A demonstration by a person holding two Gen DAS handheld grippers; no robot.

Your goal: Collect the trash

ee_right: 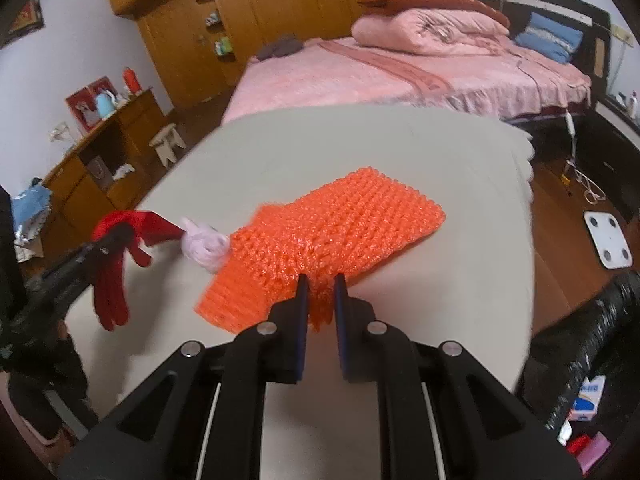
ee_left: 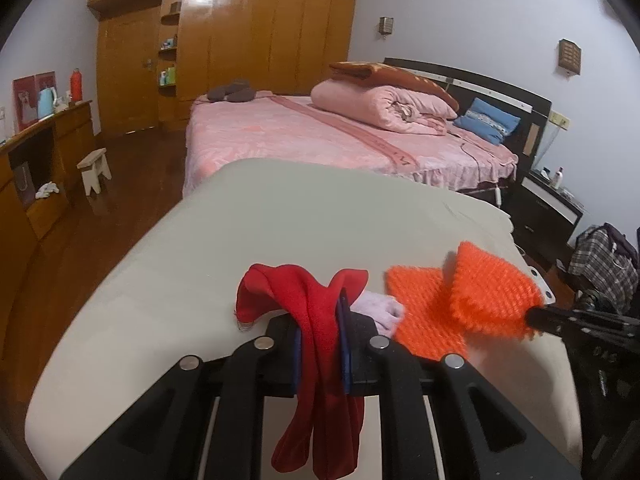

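Observation:
My left gripper (ee_left: 322, 316) is shut on a red cloth (ee_left: 316, 344) that hangs down between its fingers, lifted above the beige table (ee_left: 280, 232). My right gripper (ee_right: 320, 288) is shut on the near edge of an orange foam net (ee_right: 340, 224) and lifts that edge; the rest lies on the table (ee_right: 360, 144). The net also shows in the left wrist view (ee_left: 472, 300), with the right gripper (ee_left: 536, 316) at its right edge. A crumpled pale pink tissue (ee_right: 204, 244) lies between the red cloth (ee_right: 116, 264) and the net; it shows in the left view too (ee_left: 384, 310).
A black trash bag (ee_right: 588, 344) with packaging inside stands at the table's right. A white scale (ee_right: 608, 240) lies on the floor. A pink bed (ee_left: 320, 132) stands beyond the table, a wooden cabinet (ee_left: 44, 168) and small stool (ee_left: 94, 170) to the left.

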